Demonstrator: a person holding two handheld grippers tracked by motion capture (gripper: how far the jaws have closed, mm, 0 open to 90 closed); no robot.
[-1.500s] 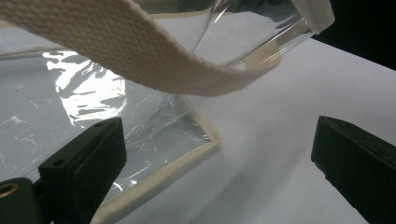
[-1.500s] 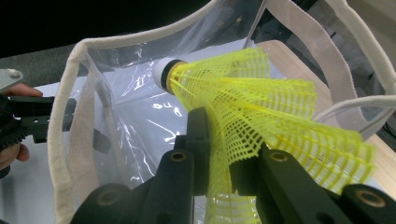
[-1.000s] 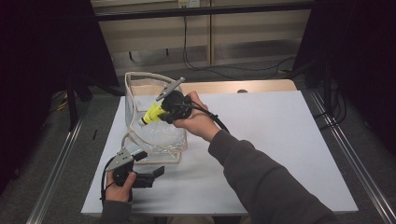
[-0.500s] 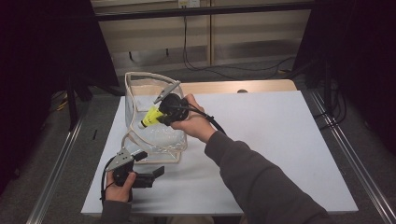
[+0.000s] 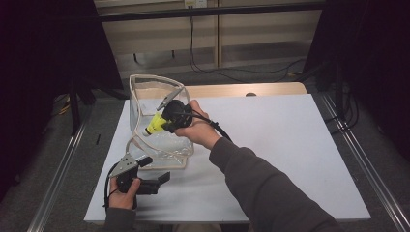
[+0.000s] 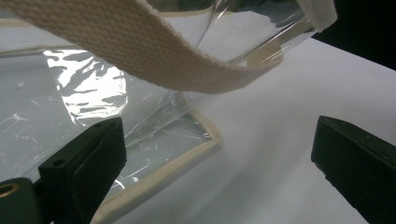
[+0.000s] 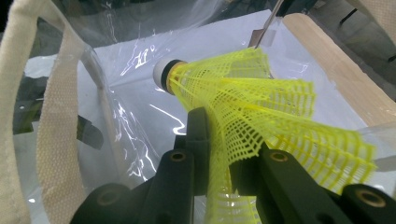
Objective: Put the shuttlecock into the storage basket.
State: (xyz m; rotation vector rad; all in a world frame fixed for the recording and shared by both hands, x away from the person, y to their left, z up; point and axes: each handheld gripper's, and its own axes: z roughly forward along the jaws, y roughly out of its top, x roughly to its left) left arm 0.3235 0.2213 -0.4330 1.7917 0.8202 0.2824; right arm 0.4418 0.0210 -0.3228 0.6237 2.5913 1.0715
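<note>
right gripper (image 5: pixel 155 122) is clamped on a yellow shuttlecock (image 7: pixel 261 116), squashing its mesh skirt, white tip pointing into the clear bag (image 5: pixel 145 99). it sits right at the bag's open top, so plastic wall and cream strap (image 7: pixel 51 135) crowd the tip. left gripper (image 5: pixel 162 176) is low near the table's (image 5: pixel 290 130) front edge, jaws wide apart, just beside the bag's bottom corner (image 6: pixel 205 140), with another strap (image 6: pixel 140 51) looping across above it.
</note>
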